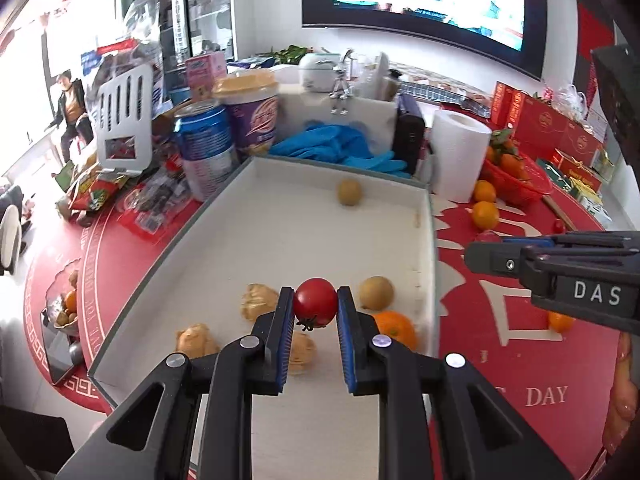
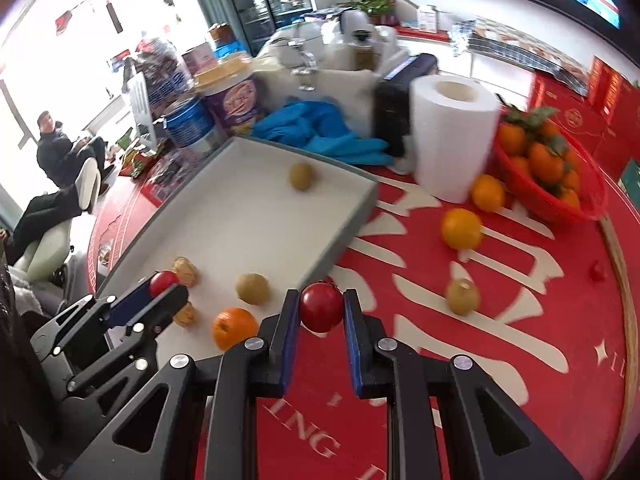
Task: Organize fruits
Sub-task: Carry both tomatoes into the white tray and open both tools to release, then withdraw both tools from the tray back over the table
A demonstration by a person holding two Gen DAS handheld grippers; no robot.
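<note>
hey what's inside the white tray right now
In the white tray: three walnuts, two brown round fruits, one orange. The left tool, holding a cherry tomato above, partly covers one walnut.

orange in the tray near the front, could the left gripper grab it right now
Probably not yet. The left gripper is already shut on a cherry tomato, so it must drop that first. The orange itself lies uncovered in the tray, just to its right.

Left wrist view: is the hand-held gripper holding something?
Yes. The left hand-held gripper pinches a cherry tomato by its round sides, stem end down, above the white tray.
</note>
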